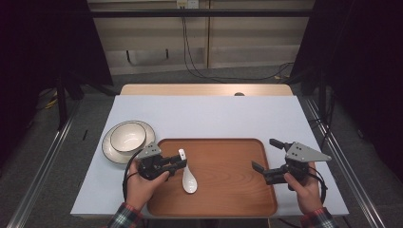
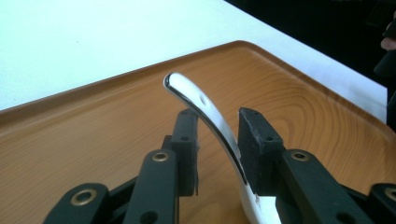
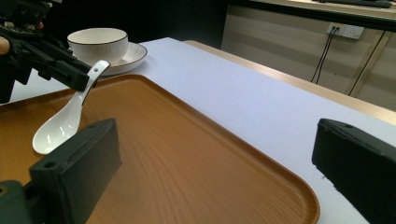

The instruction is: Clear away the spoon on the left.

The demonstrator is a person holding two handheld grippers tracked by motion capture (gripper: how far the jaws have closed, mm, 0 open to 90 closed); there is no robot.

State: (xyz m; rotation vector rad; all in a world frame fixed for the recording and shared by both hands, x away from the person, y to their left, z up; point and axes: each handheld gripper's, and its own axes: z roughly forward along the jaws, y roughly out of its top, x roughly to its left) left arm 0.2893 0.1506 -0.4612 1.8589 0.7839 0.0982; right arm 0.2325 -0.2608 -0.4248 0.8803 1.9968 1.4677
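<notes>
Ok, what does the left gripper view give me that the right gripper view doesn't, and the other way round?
Left gripper view: up close, the spoon between the jaws of the left gripper, with a gap on one side of its handle. Right gripper view: the spoon's scoop end resting on the tray, the bowl on its plate beyond, and the right gripper open and empty. Shared: spoon, tray, white table.
</notes>
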